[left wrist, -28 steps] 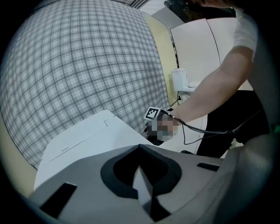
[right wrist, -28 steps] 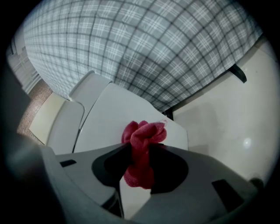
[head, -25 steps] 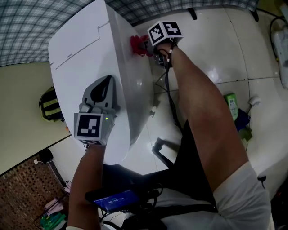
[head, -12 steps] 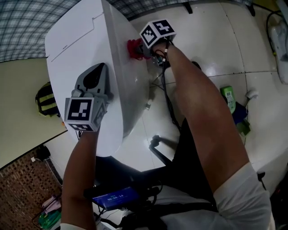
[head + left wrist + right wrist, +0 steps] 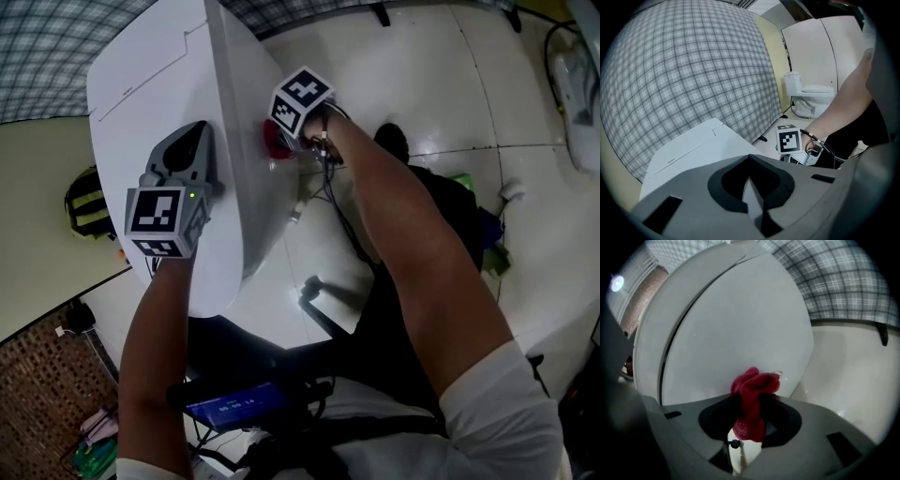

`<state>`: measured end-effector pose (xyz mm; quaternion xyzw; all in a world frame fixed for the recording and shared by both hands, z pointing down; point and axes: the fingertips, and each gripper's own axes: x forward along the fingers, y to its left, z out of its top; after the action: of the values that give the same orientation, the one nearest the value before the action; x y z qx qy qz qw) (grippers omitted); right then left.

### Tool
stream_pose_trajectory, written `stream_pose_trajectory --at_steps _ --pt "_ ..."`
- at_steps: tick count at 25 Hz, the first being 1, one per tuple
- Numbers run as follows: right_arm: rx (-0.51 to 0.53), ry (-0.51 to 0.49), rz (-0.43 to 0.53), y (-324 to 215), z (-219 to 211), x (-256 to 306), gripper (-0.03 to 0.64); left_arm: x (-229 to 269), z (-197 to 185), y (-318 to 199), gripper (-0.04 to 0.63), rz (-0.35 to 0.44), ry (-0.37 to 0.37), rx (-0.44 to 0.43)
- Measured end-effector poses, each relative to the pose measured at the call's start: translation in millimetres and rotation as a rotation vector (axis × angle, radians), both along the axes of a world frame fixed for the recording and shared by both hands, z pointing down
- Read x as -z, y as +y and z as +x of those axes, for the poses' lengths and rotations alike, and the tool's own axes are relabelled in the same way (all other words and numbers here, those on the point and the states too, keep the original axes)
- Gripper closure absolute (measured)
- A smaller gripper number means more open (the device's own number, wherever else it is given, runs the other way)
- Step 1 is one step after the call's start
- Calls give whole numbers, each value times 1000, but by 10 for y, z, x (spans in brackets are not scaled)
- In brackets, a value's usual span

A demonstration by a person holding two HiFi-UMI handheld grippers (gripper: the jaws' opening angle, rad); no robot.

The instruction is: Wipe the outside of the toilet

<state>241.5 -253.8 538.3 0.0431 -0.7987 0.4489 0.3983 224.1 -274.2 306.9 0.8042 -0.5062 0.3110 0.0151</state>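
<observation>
The white toilet (image 5: 159,84) fills the upper left of the head view. My left gripper (image 5: 190,134) rests on its flat top, jaws shut with nothing between them; in the left gripper view the gripper (image 5: 750,187) points over the toilet's top (image 5: 689,147). My right gripper (image 5: 284,139) is shut on a bunched red cloth (image 5: 273,138) and presses it against the toilet's curved side. In the right gripper view the red cloth (image 5: 753,401) sticks out of the gripper (image 5: 749,423) and touches the white side (image 5: 740,319).
A plaid wall (image 5: 56,47) stands behind the toilet. A yellow-black bag (image 5: 86,202) lies to its left. On the tiled floor sit a black stand (image 5: 314,295), a green bottle (image 5: 461,180) and white items (image 5: 574,84). A second toilet (image 5: 811,96) stands far off.
My right gripper has slid the red cloth along the toilet's side, toward the front and slightly down, and has rolled. The left gripper has stayed on the toilet's top.
</observation>
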Motion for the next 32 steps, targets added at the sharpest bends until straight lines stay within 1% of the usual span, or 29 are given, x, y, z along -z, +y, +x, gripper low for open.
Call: stream_pose_trajectory --at_steps 2,7,10,13,21,26,32 --pt "28 -17 -32 123 7 -5 482 0 3 -3 611 0 1 0" --pt "135 -53 -93 443 -13 36 481 -3 -11 -3 611 0 2 2" --pt "200 -50 -131 618 -10 24 482 -1 -2 -8 611 2 2 1" --pt "258 -27 -133 759 -14 -17 481 6 5 -9 611 5 2 0" --pt "315 -18 -178 1017 -15 -109 481 7 5 -11 611 5 9 3" --pt "359 -59 -194 1266 -32 -147 480 3 -1 -13 611 3 16 5" --pt "445 -98 -237 1595 -51 -132 480 7 1 -17 611 3 21 8"
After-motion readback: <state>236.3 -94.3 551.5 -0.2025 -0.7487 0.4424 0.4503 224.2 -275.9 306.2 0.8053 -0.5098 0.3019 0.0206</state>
